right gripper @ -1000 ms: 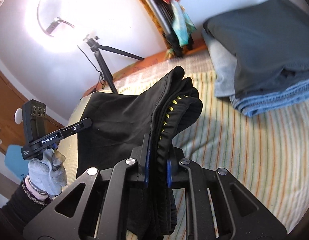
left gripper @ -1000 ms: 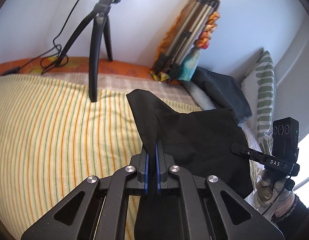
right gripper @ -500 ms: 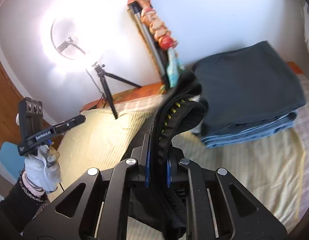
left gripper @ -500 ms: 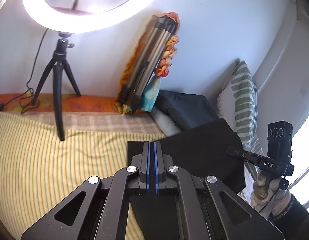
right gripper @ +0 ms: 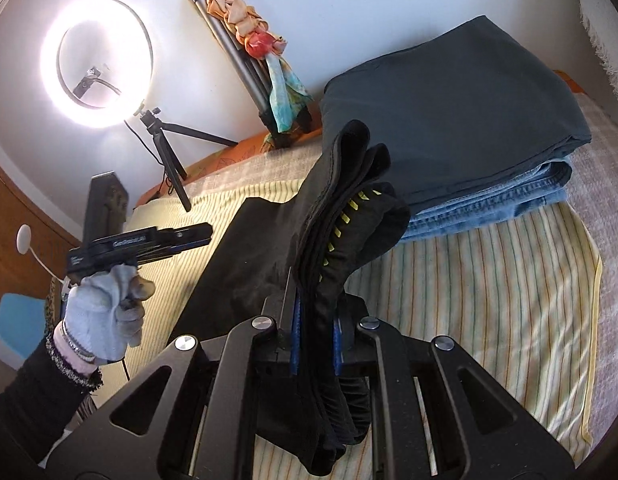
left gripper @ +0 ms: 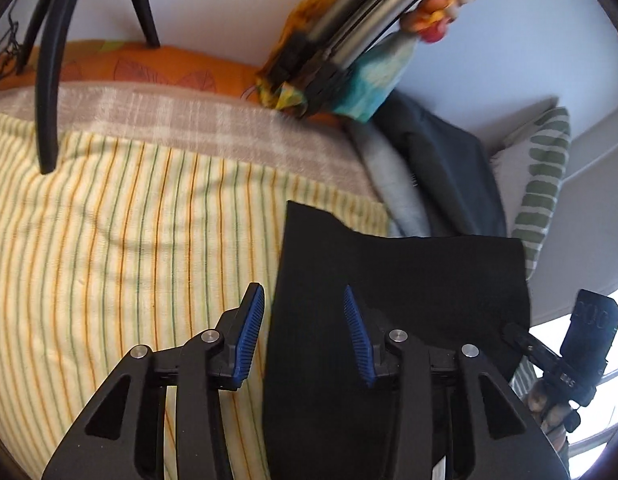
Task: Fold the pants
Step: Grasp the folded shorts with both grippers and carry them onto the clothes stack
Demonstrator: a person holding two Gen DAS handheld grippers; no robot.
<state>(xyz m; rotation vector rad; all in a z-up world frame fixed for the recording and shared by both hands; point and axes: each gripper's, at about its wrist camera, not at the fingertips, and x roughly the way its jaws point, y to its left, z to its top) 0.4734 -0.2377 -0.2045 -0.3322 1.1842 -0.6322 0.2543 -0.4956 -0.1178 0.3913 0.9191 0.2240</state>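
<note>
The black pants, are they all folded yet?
Almost. The black pants already lie doubled over on the striped sheet. The left gripper has just opened and let go; the right gripper clamps the waistband. That end needs laying down, maybe beside the folded stack.

Two hand-held grippers [left gripper: 304,332] [right gripper: 314,336], one black pants [right gripper: 249,256], three folded garments [right gripper: 449,120].

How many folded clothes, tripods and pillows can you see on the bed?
Black pants being folded: 1
Folded clothes in the pile: 2, dark grey on top, blue denim under it
Tripods: 2, ring-light tripod and folded tripod
Striped pillow: 1
Total: 6
</note>
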